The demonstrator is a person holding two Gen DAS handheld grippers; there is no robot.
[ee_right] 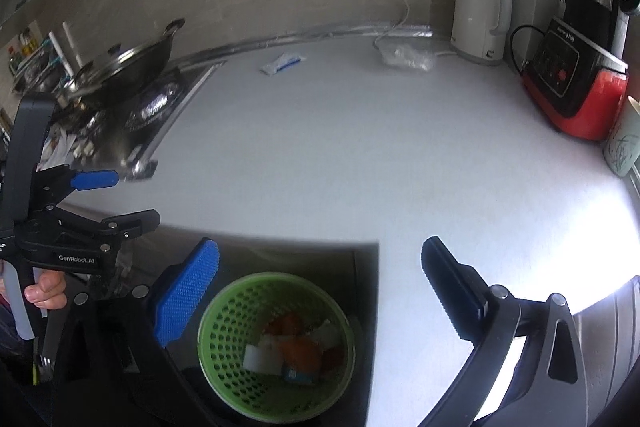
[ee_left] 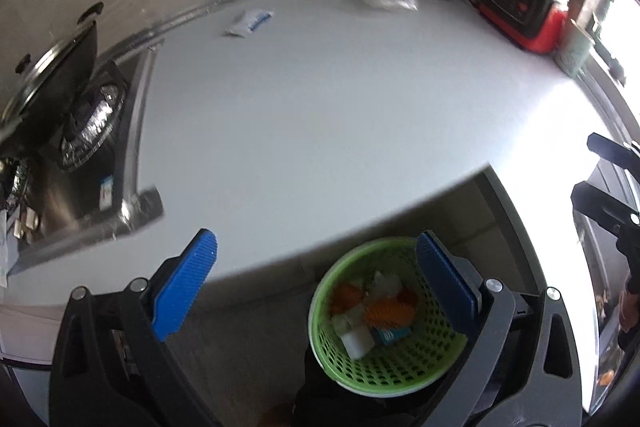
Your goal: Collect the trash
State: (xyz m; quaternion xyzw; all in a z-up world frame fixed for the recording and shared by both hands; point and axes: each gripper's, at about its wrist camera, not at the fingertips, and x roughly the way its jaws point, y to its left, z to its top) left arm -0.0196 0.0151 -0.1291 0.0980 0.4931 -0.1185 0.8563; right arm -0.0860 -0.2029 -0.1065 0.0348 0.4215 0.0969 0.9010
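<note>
A basket [ee_right: 276, 343] of scraps sits below the counter [ee_right: 360, 155] edge; far back lie a packet [ee_right: 282, 63], a bag [ee_right: 406, 55] and a kettle [ee_right: 482, 13], with the stove [ee_right: 152, 103] left.

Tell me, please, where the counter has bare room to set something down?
The wide middle of the counter is bare, between the stove and the red appliance. The back is busier: white packet, clear bag, kettle.

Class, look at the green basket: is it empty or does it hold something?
Not empty. The green basket holds a few orange, white and blue scraps on its bottom, well below the rim.
</note>
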